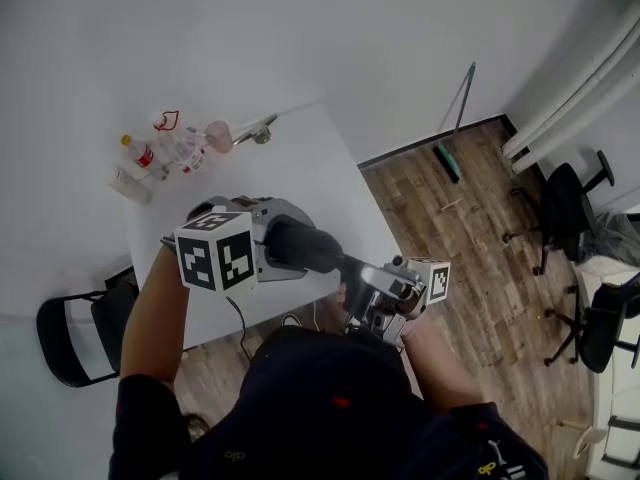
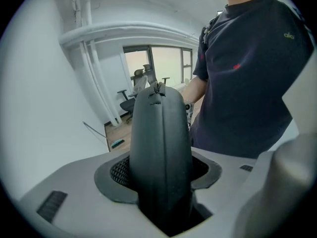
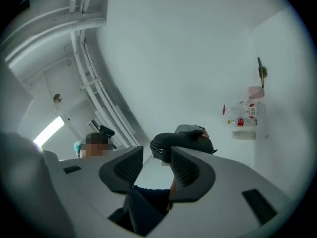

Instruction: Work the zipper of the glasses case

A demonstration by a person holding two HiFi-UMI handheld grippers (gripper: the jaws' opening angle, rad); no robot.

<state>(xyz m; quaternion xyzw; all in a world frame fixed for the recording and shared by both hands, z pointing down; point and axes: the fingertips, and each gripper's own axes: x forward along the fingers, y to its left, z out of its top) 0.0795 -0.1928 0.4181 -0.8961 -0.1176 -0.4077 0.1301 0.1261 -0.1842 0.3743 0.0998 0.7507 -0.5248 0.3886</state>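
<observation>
A black zippered glasses case (image 1: 303, 246) hangs in the air over the near edge of the white table (image 1: 310, 168). My left gripper (image 1: 270, 246) is shut on one end of it. In the left gripper view the case (image 2: 161, 133) stands straight up between the pads, with its zipper pull (image 2: 157, 88) at the far tip. My right gripper (image 1: 352, 273) comes at the case's free end from the right. Its jaws (image 3: 156, 155) stand apart in the right gripper view. The case's end and zipper pull (image 3: 159, 150) lie just past the fingertips, and no pad presses on them.
Several plastic bottles (image 1: 160, 153) stand at the table's far left corner. A black chair (image 1: 75, 338) is at the left, and office chairs (image 1: 565, 208) are at the right on the wood floor. A broom (image 1: 455, 128) leans on the wall.
</observation>
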